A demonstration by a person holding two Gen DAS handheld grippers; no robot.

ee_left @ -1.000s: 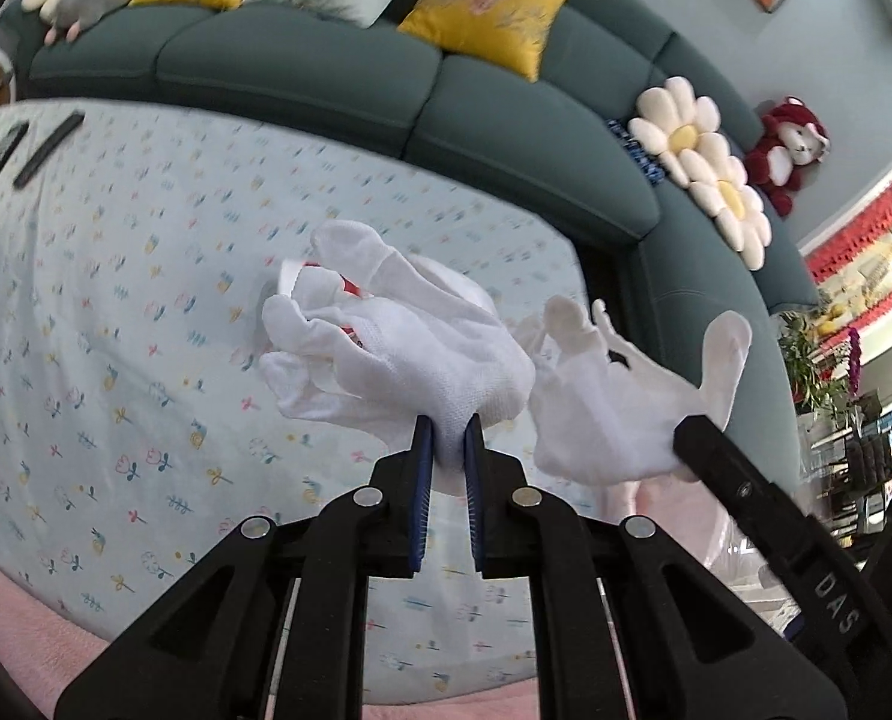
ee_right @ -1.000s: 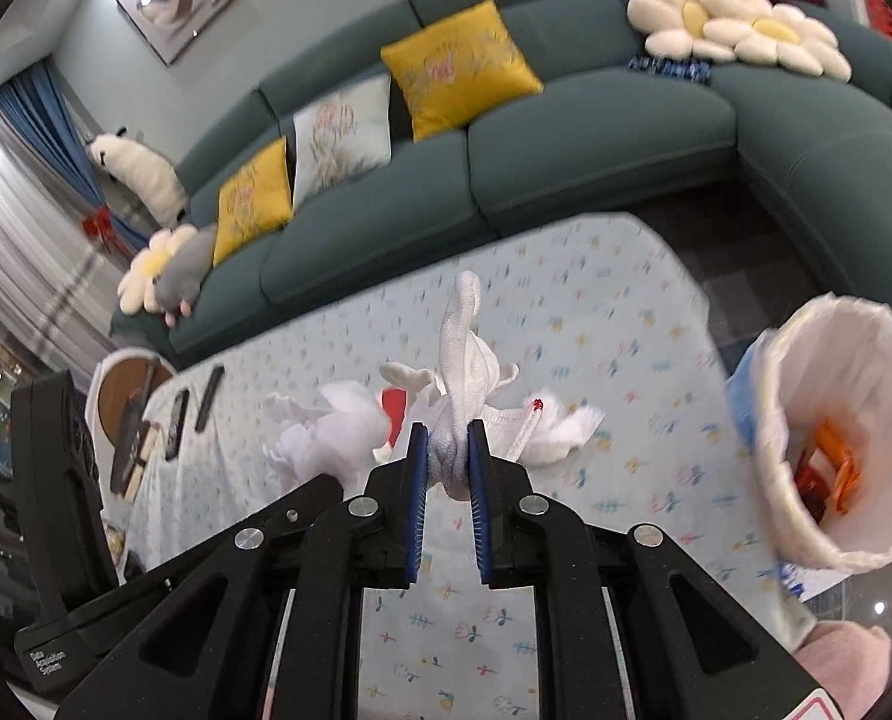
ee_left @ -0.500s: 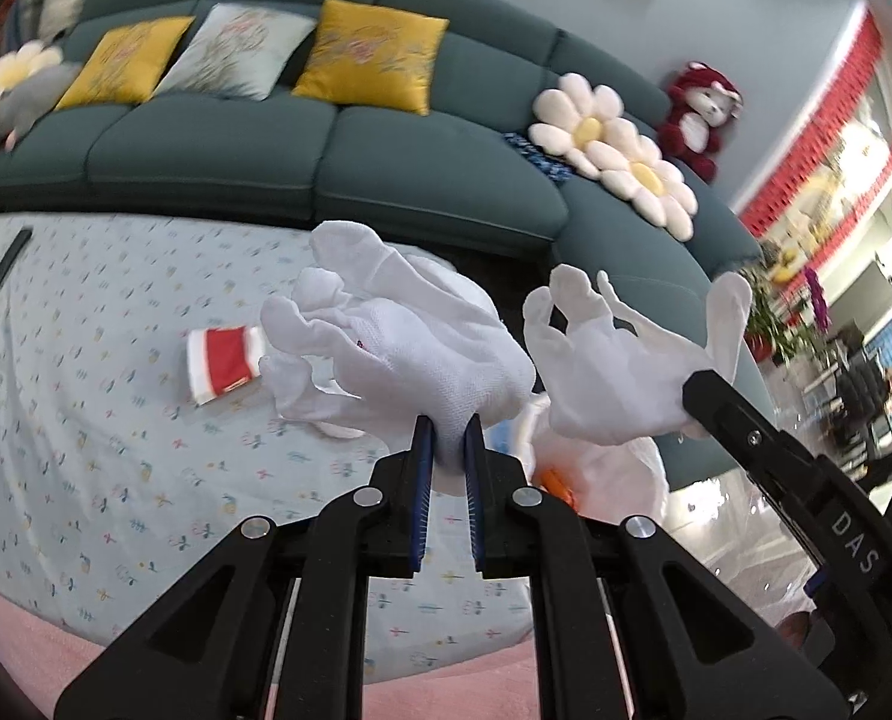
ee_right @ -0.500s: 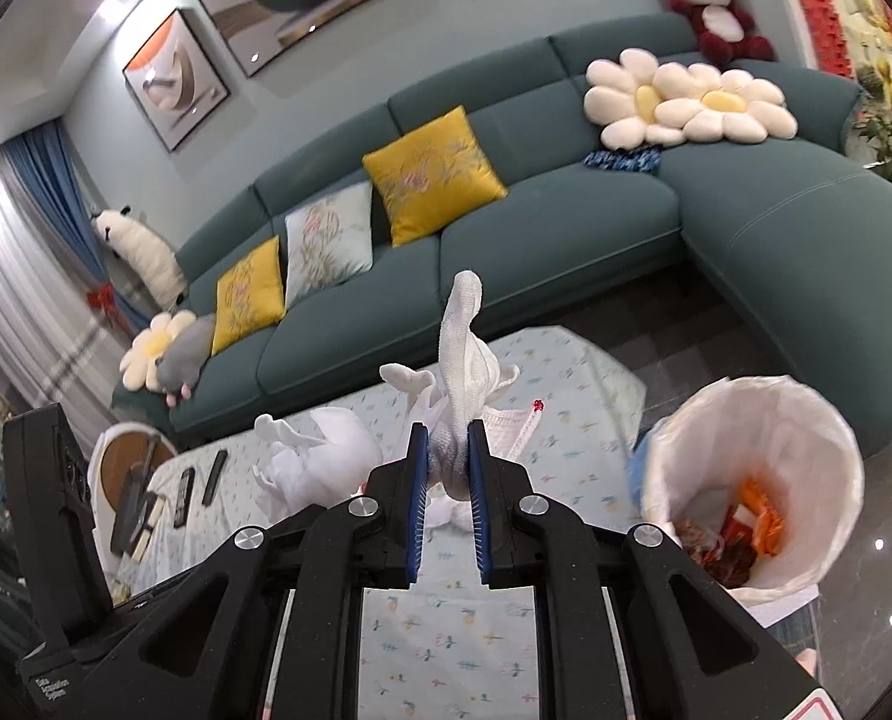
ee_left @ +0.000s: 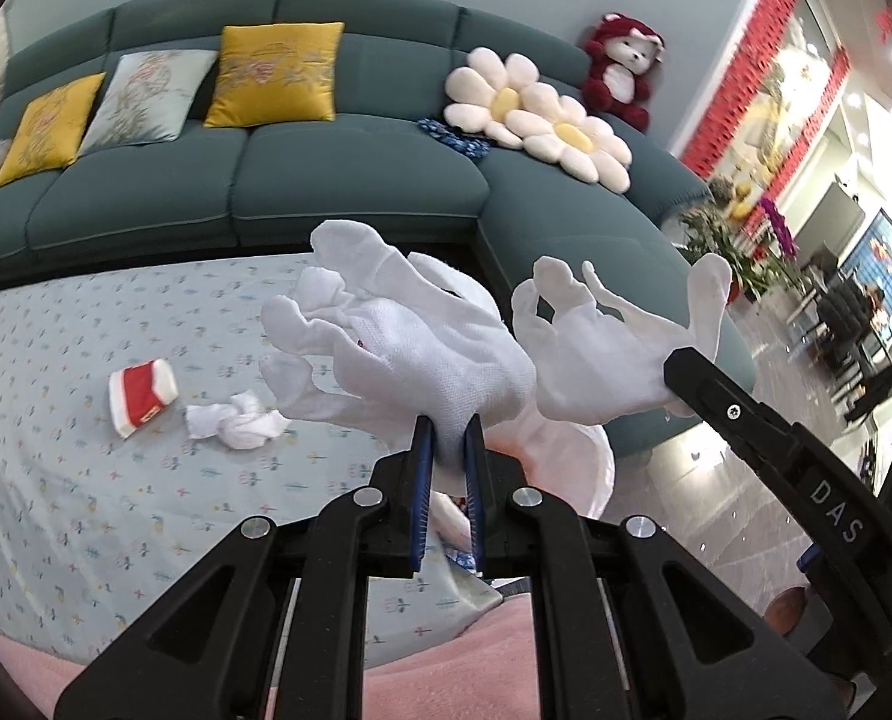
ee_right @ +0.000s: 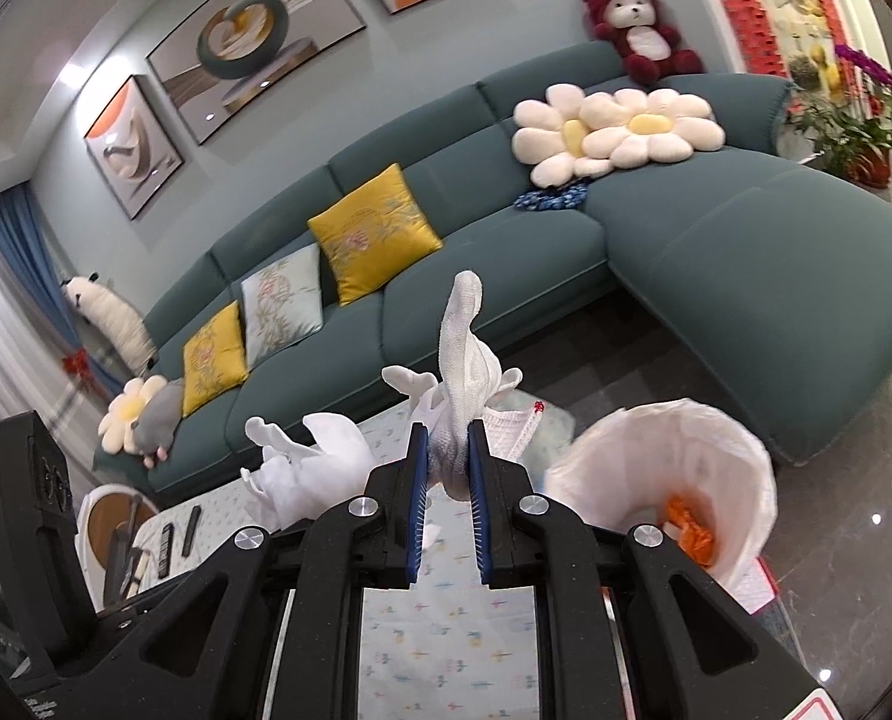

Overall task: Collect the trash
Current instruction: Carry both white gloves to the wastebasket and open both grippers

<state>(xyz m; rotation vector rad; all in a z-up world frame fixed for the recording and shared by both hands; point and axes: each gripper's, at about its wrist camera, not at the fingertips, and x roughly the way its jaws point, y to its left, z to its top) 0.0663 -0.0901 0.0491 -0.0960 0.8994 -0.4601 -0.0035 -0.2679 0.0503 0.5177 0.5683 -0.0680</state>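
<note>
The left gripper (ee_left: 446,438) is clamped on the cuff of a white glove (ee_left: 410,354), whose fingers spread toward 10 o'clock. In the same view, at 3 o'clock from it, the right gripper (ee_left: 683,369) comes in from the lower right and grips a second white glove (ee_left: 596,360). The right wrist view shows this second glove (ee_right: 464,372) from behind, pinched between the blue pads (ee_right: 417,498), with one finger standing up toward 12 o'clock.

Only the left wrist view shows the trash that lies on the flowered tablecloth (ee_left: 86,480): one red and white wrapper (ee_left: 143,396) and one crumpled white tissue (ee_left: 236,420) just beside it, at 9 o'clock from the held glove. Only the right wrist view shows clearly the bin with a white liner (ee_right: 686,462), at 3 o'clock from the gripper, with orange trash (ee_right: 689,525) inside; in the left view the liner is mostly hidden behind the glove.

Count: two gloves, two grippers, one bin. On the green sofa (ee_right: 506,276) I count two yellow cushions in the right view, one pale cushion, and one red plush bear (ee_right: 638,24).
</note>
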